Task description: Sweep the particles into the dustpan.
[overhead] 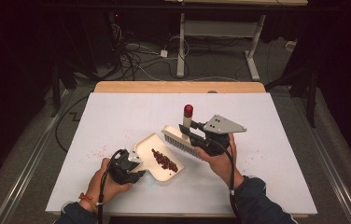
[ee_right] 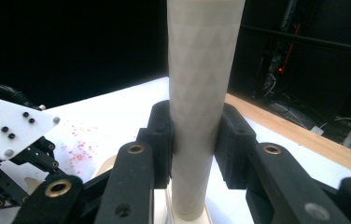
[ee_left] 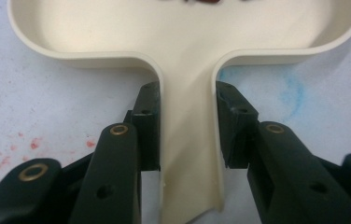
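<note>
Left gripper: jaws clamping the dustpan handle, pan lying flat on the table, red crumbs sitting inside. Right gripper: jaws gripping the brush handle, bristles hovering just beside the pan's rim.

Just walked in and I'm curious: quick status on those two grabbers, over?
Left gripper shut on dustpan handle. Right gripper shut on brush handle, brush over pan. Red crumbs in dustpan. Nothing blocking.

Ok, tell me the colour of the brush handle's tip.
Red tip, clearest in the high view.
</note>
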The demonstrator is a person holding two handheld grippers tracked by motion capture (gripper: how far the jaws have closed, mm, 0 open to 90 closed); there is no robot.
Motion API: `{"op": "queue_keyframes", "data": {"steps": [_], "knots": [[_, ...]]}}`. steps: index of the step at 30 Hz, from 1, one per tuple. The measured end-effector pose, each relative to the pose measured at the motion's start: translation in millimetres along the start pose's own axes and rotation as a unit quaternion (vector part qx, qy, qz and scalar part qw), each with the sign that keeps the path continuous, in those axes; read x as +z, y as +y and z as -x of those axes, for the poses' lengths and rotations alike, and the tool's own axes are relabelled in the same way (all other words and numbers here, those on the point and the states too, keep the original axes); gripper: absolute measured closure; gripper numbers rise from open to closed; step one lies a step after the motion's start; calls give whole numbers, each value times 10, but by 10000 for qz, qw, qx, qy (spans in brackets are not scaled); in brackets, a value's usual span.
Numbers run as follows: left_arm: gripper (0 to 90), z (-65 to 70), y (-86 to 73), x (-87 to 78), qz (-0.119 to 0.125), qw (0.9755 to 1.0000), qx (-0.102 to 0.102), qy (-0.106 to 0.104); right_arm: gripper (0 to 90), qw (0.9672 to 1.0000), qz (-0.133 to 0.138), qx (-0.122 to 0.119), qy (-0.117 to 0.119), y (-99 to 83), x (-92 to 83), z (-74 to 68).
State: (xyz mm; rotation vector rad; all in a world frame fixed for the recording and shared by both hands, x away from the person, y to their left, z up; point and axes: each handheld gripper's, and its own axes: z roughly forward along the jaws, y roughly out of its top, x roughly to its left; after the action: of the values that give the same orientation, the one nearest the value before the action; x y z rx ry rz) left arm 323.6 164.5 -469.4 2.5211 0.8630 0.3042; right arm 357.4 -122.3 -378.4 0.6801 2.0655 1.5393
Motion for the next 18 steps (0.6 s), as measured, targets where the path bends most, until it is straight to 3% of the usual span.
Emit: {"op": "queue_keyframes", "data": {"steps": [4, 10, 18], "knots": [[638, 15, -10, -2, 66, 9999, 115, 106, 701, 9999, 44, 34, -116, 22, -135, 97], [638, 28, -59, -11, 189, 9994, 116, 253, 701, 9993, 73, 157, -321, 45, -367, 269], [639, 147, -91, -72, 382, 9961, 283, 743, 701, 9986, 87, 238, -470, 14, -583, 399]]}}
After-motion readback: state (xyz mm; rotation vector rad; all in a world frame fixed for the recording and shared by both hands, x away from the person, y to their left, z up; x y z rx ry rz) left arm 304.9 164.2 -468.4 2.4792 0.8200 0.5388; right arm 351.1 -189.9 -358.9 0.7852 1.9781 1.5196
